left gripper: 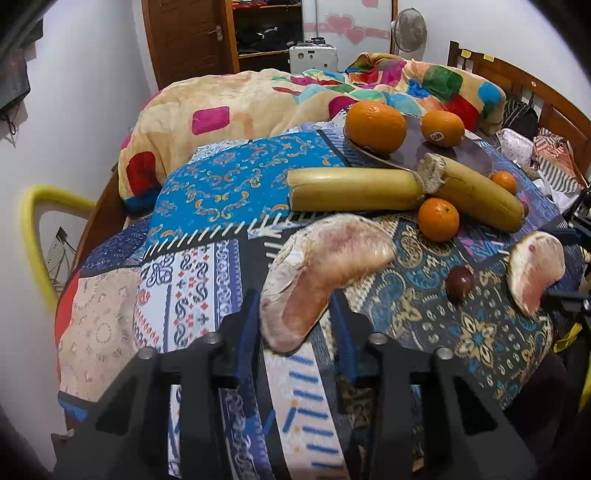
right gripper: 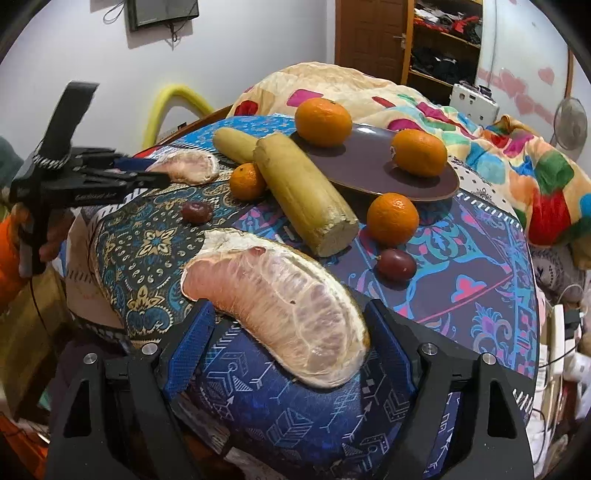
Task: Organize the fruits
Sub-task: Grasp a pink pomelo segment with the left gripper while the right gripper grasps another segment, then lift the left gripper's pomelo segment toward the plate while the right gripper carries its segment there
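Note:
On a patchwork-covered bed, my left gripper (left gripper: 293,314) is shut on a pink pomelo wedge (left gripper: 325,269). My right gripper (right gripper: 288,332) is shut on a second pomelo wedge (right gripper: 280,306), which also shows in the left wrist view (left gripper: 535,273). A dark plate (right gripper: 373,162) holds two oranges (right gripper: 323,116) (right gripper: 419,152). Two bananas (right gripper: 303,188) (right gripper: 234,144) lie in front of the plate. Two small tangerines (right gripper: 392,218) (right gripper: 246,181) and two dark red fruits (right gripper: 396,264) (right gripper: 197,212) lie loose on the cloth.
A crumpled colourful blanket (left gripper: 258,103) lies behind the plate. A wooden headboard (left gripper: 524,81) and clutter sit at the right in the left wrist view. A door, shelves, a fan (left gripper: 408,29) and a yellow chair frame (left gripper: 33,229) stand beyond the bed.

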Tool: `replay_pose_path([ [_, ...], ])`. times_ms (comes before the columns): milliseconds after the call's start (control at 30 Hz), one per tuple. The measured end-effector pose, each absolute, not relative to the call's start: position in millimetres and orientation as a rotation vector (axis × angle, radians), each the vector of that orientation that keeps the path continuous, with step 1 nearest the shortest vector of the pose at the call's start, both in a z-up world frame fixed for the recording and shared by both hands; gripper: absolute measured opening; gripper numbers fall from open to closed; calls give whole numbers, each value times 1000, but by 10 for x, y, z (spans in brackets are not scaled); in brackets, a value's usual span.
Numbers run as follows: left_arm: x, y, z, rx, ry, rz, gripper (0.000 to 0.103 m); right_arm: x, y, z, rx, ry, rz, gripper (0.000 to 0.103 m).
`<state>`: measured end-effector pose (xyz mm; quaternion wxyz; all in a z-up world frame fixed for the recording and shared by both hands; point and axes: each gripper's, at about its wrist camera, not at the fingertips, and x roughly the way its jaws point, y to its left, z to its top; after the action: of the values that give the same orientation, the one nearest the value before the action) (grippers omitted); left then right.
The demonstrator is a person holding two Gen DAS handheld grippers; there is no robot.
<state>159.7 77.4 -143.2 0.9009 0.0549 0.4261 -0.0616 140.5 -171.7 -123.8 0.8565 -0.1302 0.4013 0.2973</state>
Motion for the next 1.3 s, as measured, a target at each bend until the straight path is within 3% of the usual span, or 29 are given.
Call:
replay_pose_path([
  [33,1561,764,-1425,119,880,-126,33,1408,-1730,-1239,-270,842,624,79],
  [167,1406,726,-1400,121,873,-126,30,1437,-1831,-1229,-228,851,610,61],
  [367,1148,664,-1372,92,861,-120,29,1398,-1906,-1216,-233,863,594,55],
  [533,1136,621,-1350,135,881,-117,31,1407,-1865,-1196,-291,858,593,60],
  [667,1280,604,-1333,161,904,-120,49,1516,-1794,-1222,-290,880,637,77],
  [900,1548,568,-1400,167,944,-170,50,1645,-1622,-1282,-315,895,692,88],
  [1200,1740,619,-1449,55,941,-160,57,1641,-1558,-1278,-301,885,670,84],
  [1300,1752,581,-1438,52,940,-159,45,1597,-1549,-1254,-303,881,676,70],
])
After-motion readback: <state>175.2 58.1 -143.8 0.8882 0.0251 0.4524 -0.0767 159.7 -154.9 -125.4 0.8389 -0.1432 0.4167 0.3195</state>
